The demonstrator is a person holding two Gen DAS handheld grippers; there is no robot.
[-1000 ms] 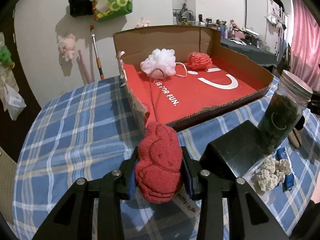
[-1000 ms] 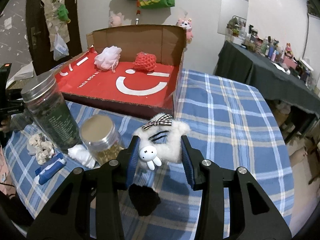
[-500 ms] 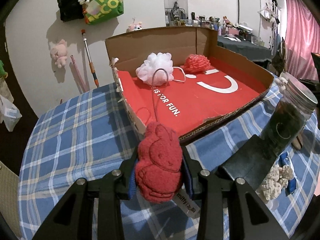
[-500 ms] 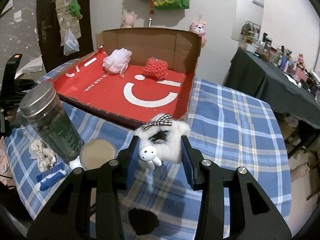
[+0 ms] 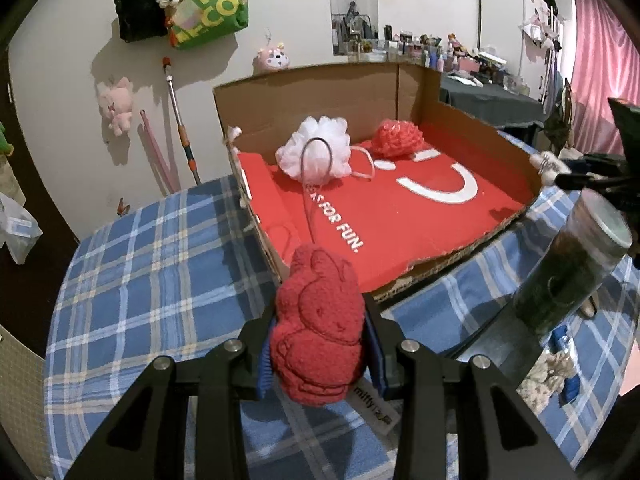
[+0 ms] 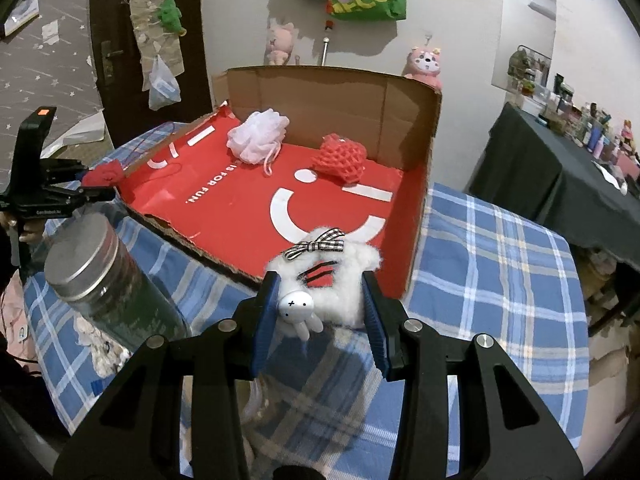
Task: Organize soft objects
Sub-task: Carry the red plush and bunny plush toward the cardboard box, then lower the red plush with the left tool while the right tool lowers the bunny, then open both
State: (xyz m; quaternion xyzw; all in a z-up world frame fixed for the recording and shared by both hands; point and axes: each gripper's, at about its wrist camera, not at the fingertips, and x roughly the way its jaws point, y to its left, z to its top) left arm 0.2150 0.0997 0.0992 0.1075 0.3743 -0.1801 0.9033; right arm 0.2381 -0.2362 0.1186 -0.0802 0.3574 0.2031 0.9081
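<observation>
Left gripper (image 5: pixel 318 336): you are gripping the red plush rabbit (image 5: pixel 318 324) between both blue pads, jaws clenched on its sides; its wire loop is sticking up toward 12 o'clock and a paper tag is hanging out beneath.

Right gripper (image 6: pixel 320 312): you are clamping the white fluffy charm (image 6: pixel 340 280), the one with a checked bow and a small white bunny figure; the jaws are pressing into the fluff on both sides.

What has just changed: compared with a second ago, you are carrying both toys up and toward the cardboard box (image 5: pixel 400 92). In the left view the box front edge is now sitting right behind the rabbit; in the right view the gold-lidded jar has dropped out of sight and the charm is now hanging over the near corner of the red floor.

Grip: neither hold has altered across that second.

Already in the box: white bath pouf (image 5: pixel 316 154) and red mesh sponge (image 5: pixel 398 140), both lying at the far wall, around 12 o'clock.

Watch: the tall dark jar (image 6: pixel 108 280) is standing at 9 o'clock of your right gripper, close by.

Task meaning: you are nearing the drop, I judge; both toys are still to be released inside.
</observation>
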